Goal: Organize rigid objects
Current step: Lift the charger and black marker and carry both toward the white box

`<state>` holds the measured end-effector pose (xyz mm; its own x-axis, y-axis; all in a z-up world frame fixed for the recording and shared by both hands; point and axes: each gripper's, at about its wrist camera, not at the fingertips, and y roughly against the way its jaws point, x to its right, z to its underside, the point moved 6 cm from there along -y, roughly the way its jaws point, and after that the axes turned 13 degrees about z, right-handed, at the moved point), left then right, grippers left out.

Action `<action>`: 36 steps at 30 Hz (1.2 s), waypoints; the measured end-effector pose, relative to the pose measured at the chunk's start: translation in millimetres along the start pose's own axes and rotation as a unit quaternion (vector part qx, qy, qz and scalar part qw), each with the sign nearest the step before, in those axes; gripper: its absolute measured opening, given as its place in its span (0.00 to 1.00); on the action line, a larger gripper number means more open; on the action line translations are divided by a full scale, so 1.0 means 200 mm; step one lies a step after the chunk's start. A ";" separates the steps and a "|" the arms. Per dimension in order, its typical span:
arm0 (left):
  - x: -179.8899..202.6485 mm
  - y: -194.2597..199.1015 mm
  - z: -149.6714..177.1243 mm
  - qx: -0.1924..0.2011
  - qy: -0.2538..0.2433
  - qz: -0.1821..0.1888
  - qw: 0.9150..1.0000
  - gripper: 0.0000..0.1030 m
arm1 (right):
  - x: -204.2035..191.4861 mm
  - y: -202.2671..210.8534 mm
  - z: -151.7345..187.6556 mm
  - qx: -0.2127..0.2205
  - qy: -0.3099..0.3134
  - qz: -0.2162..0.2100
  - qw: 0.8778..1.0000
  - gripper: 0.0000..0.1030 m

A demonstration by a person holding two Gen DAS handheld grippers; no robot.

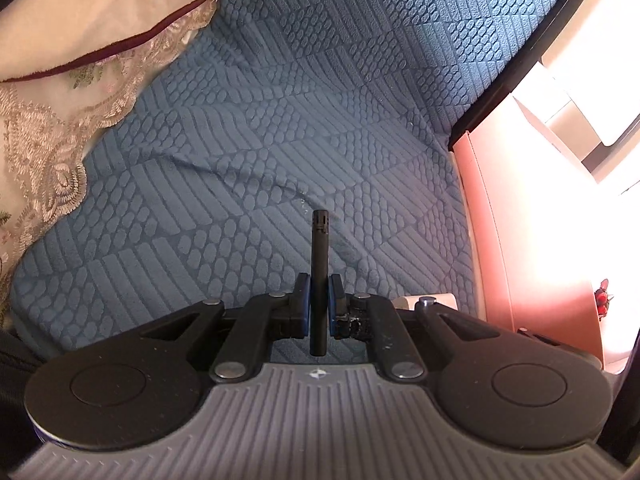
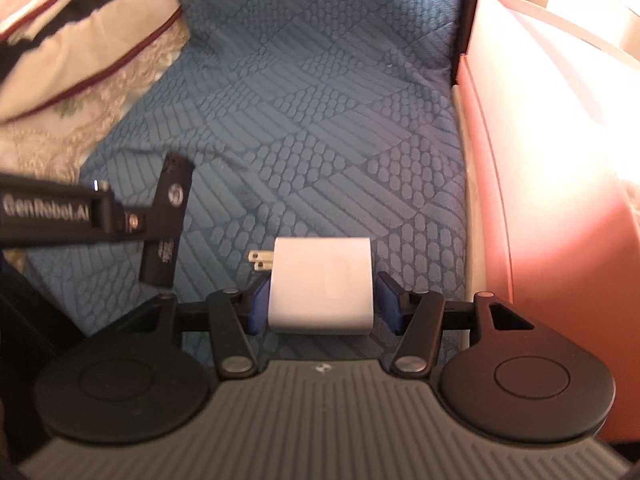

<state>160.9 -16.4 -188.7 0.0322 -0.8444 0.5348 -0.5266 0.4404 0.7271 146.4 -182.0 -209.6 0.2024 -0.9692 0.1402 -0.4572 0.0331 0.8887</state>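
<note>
Left gripper [image 1: 319, 300] is clamped on a thin black USB stick [image 2: 168, 220], held above the blue quilted bedspread [image 1: 280, 120]. Right gripper [image 2: 326, 300] brackets the white plug-in charger [image 2: 322, 288] lying there, pads not quite touching. Charger judged rigid, light, smooth; grip its flat sides, clear of the prongs.

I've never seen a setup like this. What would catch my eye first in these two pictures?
Probably the white plug adapter, prongs pointing left, sitting between the blue pads of the right gripper low in that view; a small gap shows on its right side. Next, the slim black stick-shaped device pinched in the left gripper, standing out over the blue quilted bedspread. A pink box glows in sunlight at the right edge.
</note>
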 end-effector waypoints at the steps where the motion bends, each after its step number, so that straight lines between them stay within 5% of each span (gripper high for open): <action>1: 0.00 0.00 0.00 0.000 0.001 0.001 1.000 0.10 | 0.00 0.00 0.00 0.004 0.003 -0.001 1.000 0.55; 12: 0.04 0.00 -0.04 0.013 0.002 0.016 1.000 0.10 | 0.00 -0.01 -0.01 0.010 0.010 -0.004 1.000 0.51; 17: 0.04 0.02 -0.06 0.017 -0.013 0.015 1.000 0.10 | 0.00 0.00 -0.02 0.024 0.021 0.034 0.999 0.51; 26: 0.02 0.03 -0.09 0.018 -0.001 0.038 0.999 0.10 | 0.08 0.05 -0.06 0.017 -0.031 0.034 0.999 0.51; 29: 0.05 0.06 -0.10 0.032 -0.037 0.013 0.999 0.10 | 0.11 0.07 -0.09 0.015 -0.038 0.035 0.999 0.51; 36: 0.15 0.14 -0.14 0.039 -0.063 0.036 0.997 0.10 | 0.18 0.24 -0.18 0.035 -0.061 0.011 0.997 0.51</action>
<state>170.1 -20.7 -140.4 -0.1119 -0.8450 0.5229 -0.5877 0.4806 0.6509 163.2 -206.9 -146.1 0.0872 -0.9910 0.1018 -0.5212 0.0417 0.8524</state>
